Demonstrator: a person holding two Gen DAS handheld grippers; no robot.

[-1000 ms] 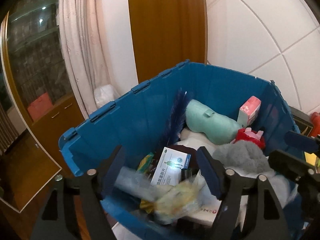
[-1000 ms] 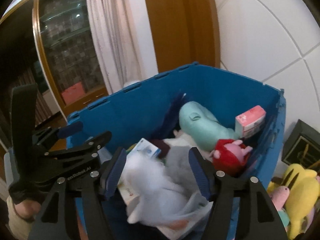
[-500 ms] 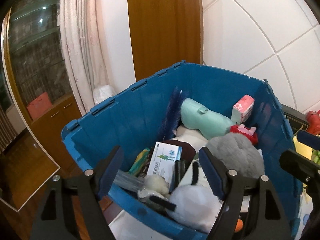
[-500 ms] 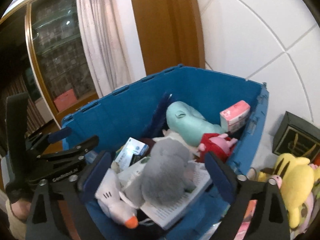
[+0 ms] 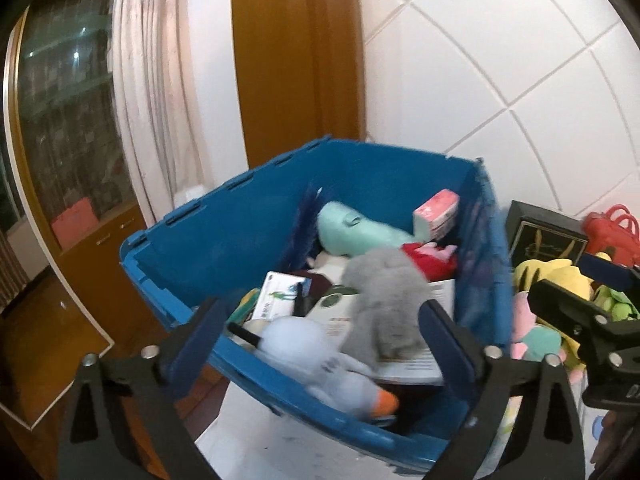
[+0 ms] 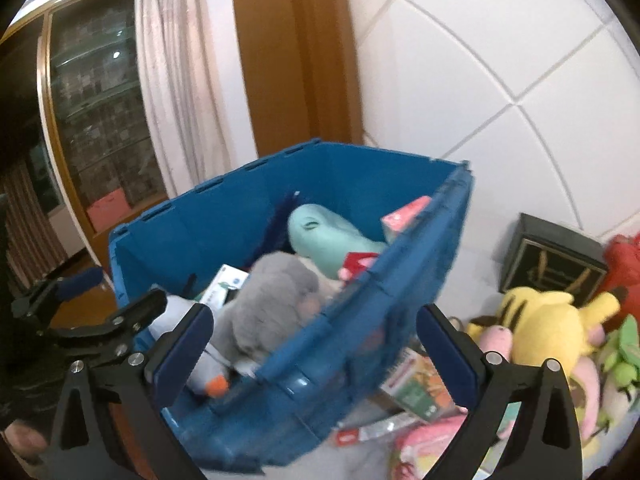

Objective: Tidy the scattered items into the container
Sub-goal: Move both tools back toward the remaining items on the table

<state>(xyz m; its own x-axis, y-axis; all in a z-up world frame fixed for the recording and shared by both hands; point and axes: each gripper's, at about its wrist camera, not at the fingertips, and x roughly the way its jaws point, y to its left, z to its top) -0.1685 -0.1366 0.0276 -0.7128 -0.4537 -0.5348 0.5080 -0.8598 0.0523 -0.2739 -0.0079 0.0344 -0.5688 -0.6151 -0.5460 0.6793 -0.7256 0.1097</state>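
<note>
The blue bin (image 5: 192,256) (image 6: 392,296) stands on the white surface and holds a grey plush (image 5: 384,296) (image 6: 272,296), a white goose plush (image 5: 320,360), a mint plush (image 5: 356,232), a pink box (image 5: 436,212) and a white medicine box (image 5: 276,300). My left gripper (image 5: 328,336) is open and empty in front of the bin. My right gripper (image 6: 316,352) is open and empty at the bin's near right side. Scattered to the right lie a yellow plush (image 6: 548,328), a pink plush (image 6: 496,340) and a green carton (image 6: 420,384).
A black box (image 6: 552,260) and a red toy (image 5: 612,236) stand against the white tiled wall (image 6: 480,80). A green plush (image 6: 624,360) lies at far right. A wooden door frame, curtain and glass cabinet (image 5: 60,120) are behind left of the bin.
Both grippers let go of the plushes, which dropped into the bin. Both have backed away from the bin, the right one swinging right so the scattered toys come into view.
</note>
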